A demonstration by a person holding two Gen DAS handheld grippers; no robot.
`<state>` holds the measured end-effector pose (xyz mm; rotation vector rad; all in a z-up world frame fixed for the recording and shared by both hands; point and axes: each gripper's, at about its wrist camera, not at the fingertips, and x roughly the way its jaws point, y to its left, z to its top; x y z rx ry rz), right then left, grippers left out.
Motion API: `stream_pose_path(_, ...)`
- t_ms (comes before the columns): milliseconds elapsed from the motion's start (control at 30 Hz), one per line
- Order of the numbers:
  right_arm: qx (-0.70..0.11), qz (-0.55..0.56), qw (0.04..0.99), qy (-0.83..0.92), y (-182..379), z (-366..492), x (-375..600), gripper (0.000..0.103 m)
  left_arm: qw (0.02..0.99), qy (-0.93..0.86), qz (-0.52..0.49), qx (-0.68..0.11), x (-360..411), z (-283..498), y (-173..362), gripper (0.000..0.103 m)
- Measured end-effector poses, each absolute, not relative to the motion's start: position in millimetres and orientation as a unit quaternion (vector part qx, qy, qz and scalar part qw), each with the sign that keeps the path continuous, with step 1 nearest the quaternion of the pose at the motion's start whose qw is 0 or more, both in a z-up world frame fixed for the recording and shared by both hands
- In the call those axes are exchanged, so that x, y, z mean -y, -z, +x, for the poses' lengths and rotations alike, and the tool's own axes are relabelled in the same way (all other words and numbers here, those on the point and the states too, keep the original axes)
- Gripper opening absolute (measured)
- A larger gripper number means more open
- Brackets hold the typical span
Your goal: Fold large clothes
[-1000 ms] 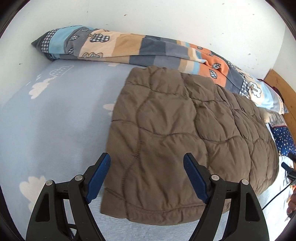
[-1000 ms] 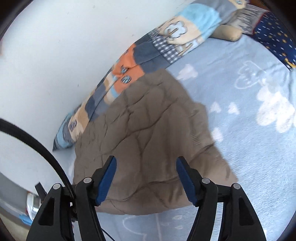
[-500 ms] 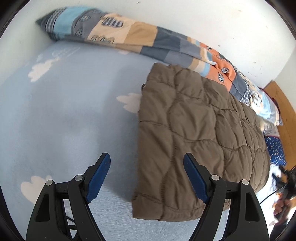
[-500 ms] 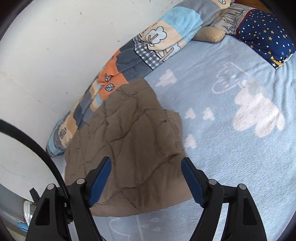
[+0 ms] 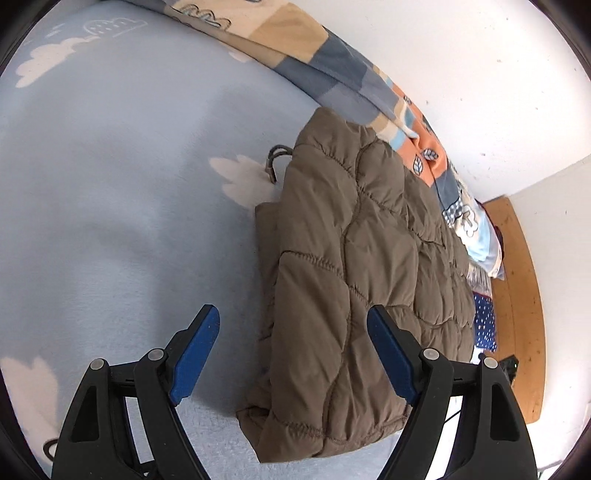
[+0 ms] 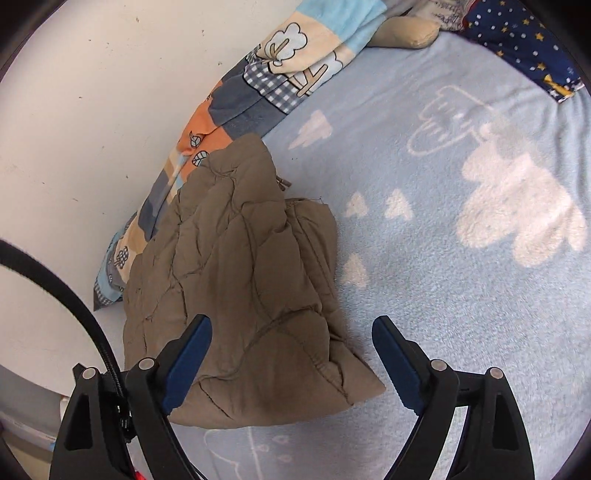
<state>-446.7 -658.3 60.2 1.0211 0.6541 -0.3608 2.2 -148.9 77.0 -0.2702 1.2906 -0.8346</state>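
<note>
A brown quilted jacket (image 5: 354, 258) lies folded into a thick stack on the light blue cloud-print bed cover (image 5: 110, 221). In the left wrist view my left gripper (image 5: 293, 332) hovers open above the jacket's near left edge, its blue pads apart from the cloth. The right wrist view shows the same jacket (image 6: 236, 280) from its other end. My right gripper (image 6: 291, 343) hangs over the near right corner, jaws opening, nothing pressed between them. A small cord loop (image 5: 275, 162) sticks out at the jacket's far edge.
A patchwork blanket (image 5: 332, 62) is rolled along the white wall (image 5: 461, 55) behind the jacket. A star-print navy pillow (image 6: 524, 40) and a beige soft toy (image 6: 406, 29) lie at the bed's head by a wooden headboard (image 5: 521, 295). A black strap (image 6: 66, 302) crosses the right view.
Both views have swung and dropped closer to the jacket. The left gripper has slid toward the jacket's left edge. The right gripper's jaws have spread wider.
</note>
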Motion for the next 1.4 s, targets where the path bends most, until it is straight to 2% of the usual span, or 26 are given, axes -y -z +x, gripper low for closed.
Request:
stream_pose_path(267,-0.309,0.514,0.793,0.107,-32,-428,678,0.094,0.678,0.404,-0.133,-0.599,157,22,-55,0.081)
stream_pose_path(567,-0.339,0.501,0.794,0.065,-10,-401,682,0.103,0.650,0.420,-0.143,-0.617,164,41,-31,0.081)
stream_pose_path(900,-0.348,0.496,0.796,0.005,4,-363,700,0.103,0.620,0.447,-0.149,-0.627,180,63,-9,0.088)
stream_pose_path(1167,-0.342,0.495,0.797,-0.052,7,-344,698,0.103,0.612,0.467,-0.134,-0.624,192,72,-12,0.089)
stream_pose_path(1400,-0.384,0.474,0.792,-0.032,5,-300,688,0.103,0.619,0.467,-0.129,-0.618,207,68,-16,0.089)
